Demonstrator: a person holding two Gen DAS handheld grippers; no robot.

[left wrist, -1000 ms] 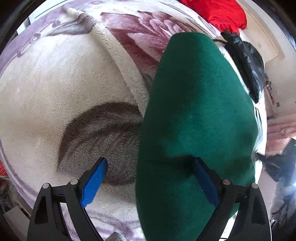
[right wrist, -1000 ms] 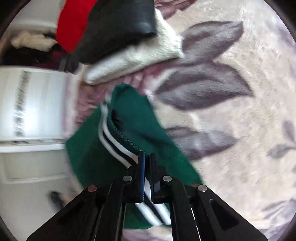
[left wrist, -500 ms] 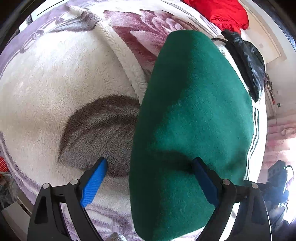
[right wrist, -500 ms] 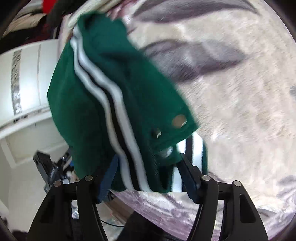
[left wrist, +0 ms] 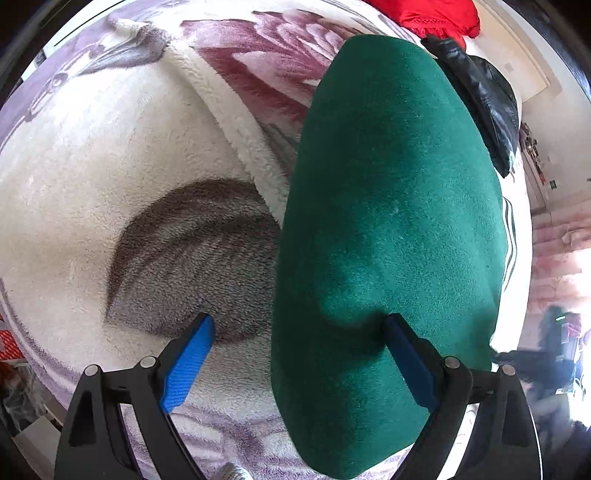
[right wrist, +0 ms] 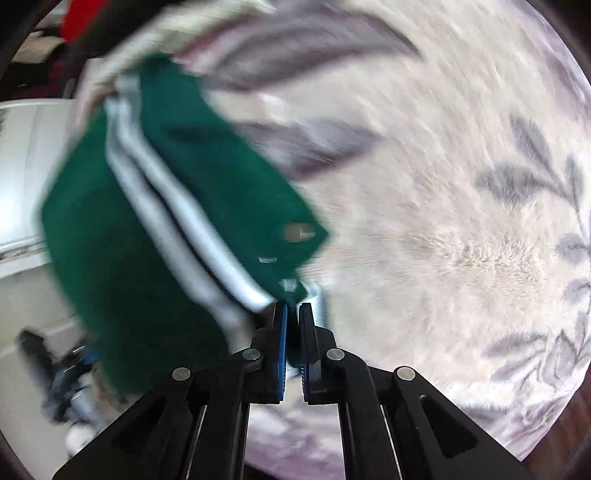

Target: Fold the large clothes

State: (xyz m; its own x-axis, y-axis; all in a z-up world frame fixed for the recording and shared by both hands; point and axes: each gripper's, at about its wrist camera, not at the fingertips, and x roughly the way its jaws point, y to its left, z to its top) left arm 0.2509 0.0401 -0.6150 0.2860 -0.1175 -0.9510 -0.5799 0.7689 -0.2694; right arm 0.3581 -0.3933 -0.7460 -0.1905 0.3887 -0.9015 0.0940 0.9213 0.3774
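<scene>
A dark green fleece garment (left wrist: 388, 203) lies folded in a long pad on the floral blanket (left wrist: 92, 166). My left gripper (left wrist: 299, 321) stands wide open above its near end: the right finger rests on the green cloth and the left finger hangs over the blanket. In the blurred right wrist view the same green garment (right wrist: 110, 240) shows white stripes (right wrist: 177, 206) and metal snaps (right wrist: 295, 232). My right gripper (right wrist: 293, 308) is closing its jaws on the garment's striped corner, with green cloth pinched between the pads.
A red garment (left wrist: 436, 14) and a black leather jacket (left wrist: 484, 99) lie at the blanket's far end. A white cabinet (right wrist: 22, 166) stands beside the bed at the left. The cream blanket (right wrist: 443, 240) spreads out to the right of the green garment.
The right gripper opened, dropped toward the garment's striped corner and shut on it. The green garment's far side shifted. The left gripper stayed open and still.
</scene>
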